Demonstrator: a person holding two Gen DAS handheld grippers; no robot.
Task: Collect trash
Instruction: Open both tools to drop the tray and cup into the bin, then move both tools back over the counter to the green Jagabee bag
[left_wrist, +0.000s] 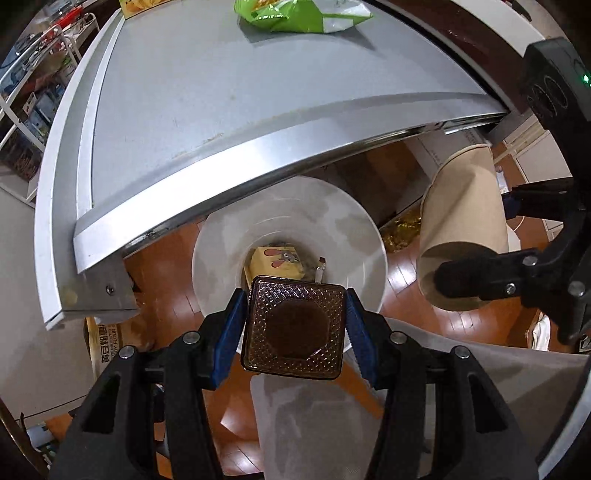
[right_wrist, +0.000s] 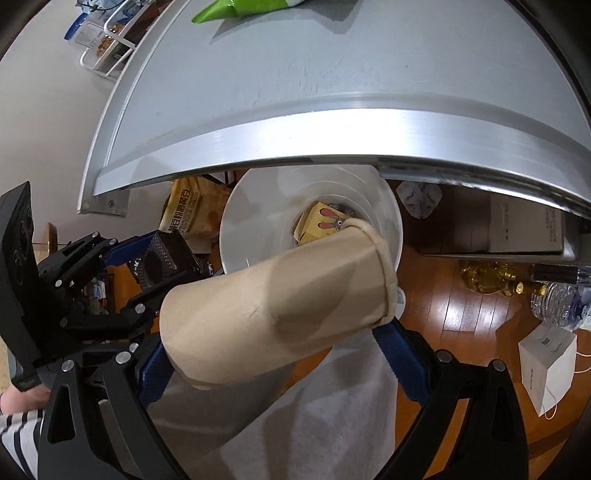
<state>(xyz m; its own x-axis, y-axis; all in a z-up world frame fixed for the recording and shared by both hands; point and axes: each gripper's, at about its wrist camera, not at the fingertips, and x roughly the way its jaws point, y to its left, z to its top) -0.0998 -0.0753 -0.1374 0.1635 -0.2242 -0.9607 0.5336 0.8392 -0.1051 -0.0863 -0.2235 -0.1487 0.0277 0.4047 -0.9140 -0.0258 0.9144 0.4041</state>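
**Trash held over the white bin**

Jaws of the left gripper (left_wrist: 295, 317) are clamped on a square brown plastic tray (left_wrist: 295, 326), which is pinched on both sides by the blue pads. A tan paper cup (right_wrist: 273, 306) is gripped crosswise in the jaws of the right gripper (right_wrist: 273, 354), its rim tilted toward the bin. Just beyond both, a white bin (left_wrist: 221, 258) is seen on the wooden floor, with a yellow carton (left_wrist: 275, 260) inside. Farther off, a green snack bag (left_wrist: 295, 14) lies on the grey worktop (left_wrist: 221, 103).

Table edge (right_wrist: 332, 122) brushed metal; floor (right_wrist: 443, 295) glossy wood; cup (right_wrist: 273, 306) matt paper; tray (left_wrist: 295, 328) glossy embossed plastic
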